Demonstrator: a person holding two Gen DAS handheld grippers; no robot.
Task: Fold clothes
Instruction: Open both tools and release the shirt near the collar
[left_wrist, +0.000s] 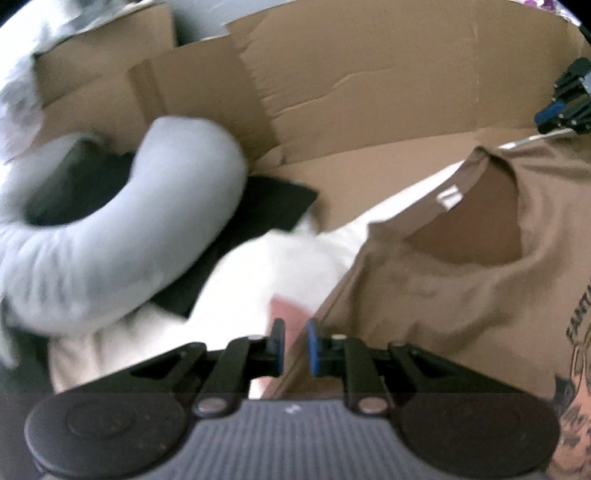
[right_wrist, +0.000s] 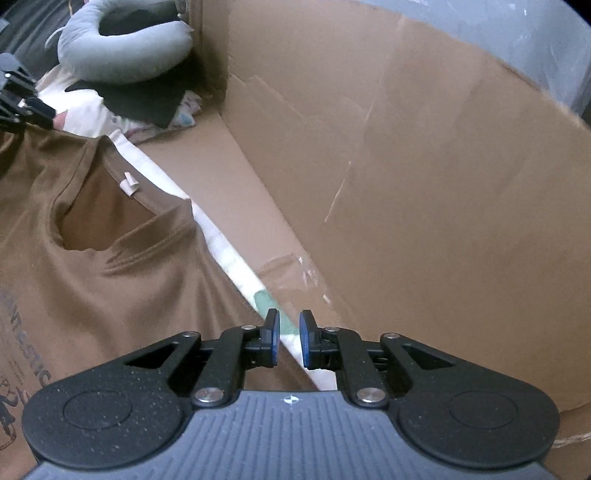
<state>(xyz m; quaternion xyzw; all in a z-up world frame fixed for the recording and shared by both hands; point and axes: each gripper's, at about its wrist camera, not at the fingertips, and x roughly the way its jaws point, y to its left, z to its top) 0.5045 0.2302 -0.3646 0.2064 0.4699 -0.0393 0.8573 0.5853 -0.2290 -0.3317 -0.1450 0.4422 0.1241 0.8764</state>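
I see the brown T-shirt (right_wrist: 85, 236) spread flat with its neckline open and a white label at the collar, dark print running along its edge; it lies on a white sheet (right_wrist: 229, 254) beside a big cardboard wall (right_wrist: 424, 184). My left claw (left_wrist: 294, 345) hovers over the shirt's edge near the shoulder, its blue pads a narrow gap apart with nothing pinched between them. My right claw (right_wrist: 288, 338) sits over the opposite edge of the shirt where the white sheet shows, jaws likewise narrowly parted and empty. Beyond the shirt, a grey neck pillow (left_wrist: 122, 236) rests on a dark cloth (left_wrist: 258, 210) against the cardboard; the left view is blurred there.
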